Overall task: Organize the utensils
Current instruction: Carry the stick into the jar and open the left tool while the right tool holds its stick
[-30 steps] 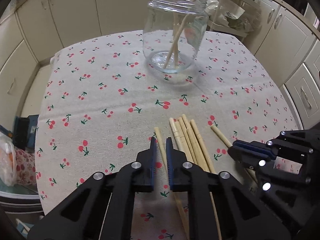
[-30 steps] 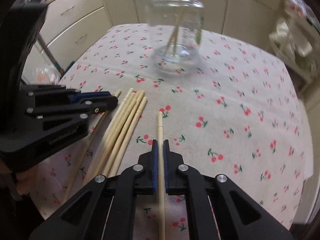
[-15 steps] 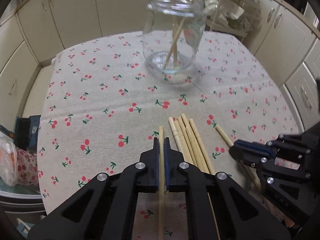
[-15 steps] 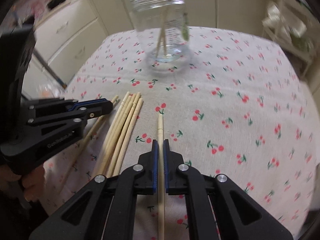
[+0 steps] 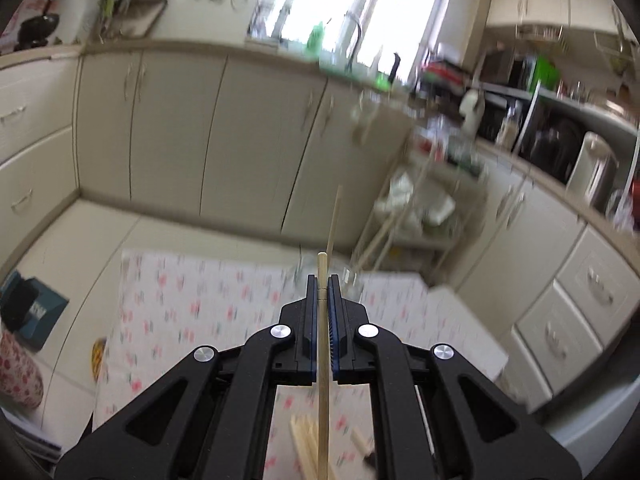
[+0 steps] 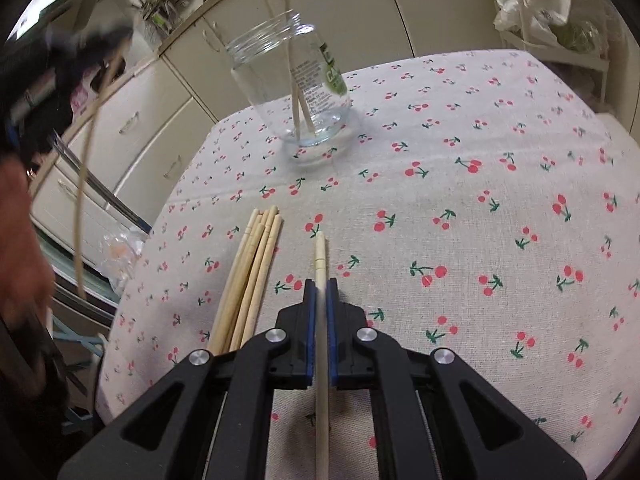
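My left gripper is shut on a wooden chopstick and holds it lifted and tilted up above the cherry-print tablecloth; that view is blurred. In the right wrist view the left gripper shows as a dark blur at upper left with its chopstick hanging down. My right gripper is shut on another chopstick low over the cloth. A clear glass jar with two chopsticks inside stands at the back. A bundle of several chopsticks lies to the left of my right gripper.
Cream kitchen cabinets surround the table. A wire rack with bags stands at the back right. The table's left edge drops off close to the bundle. A counter with appliances runs at the right.
My left gripper has lifted its chopstick off the cloth and swung up and away to the left. My right gripper still holds its chopstick and has shifted slightly toward the jar.
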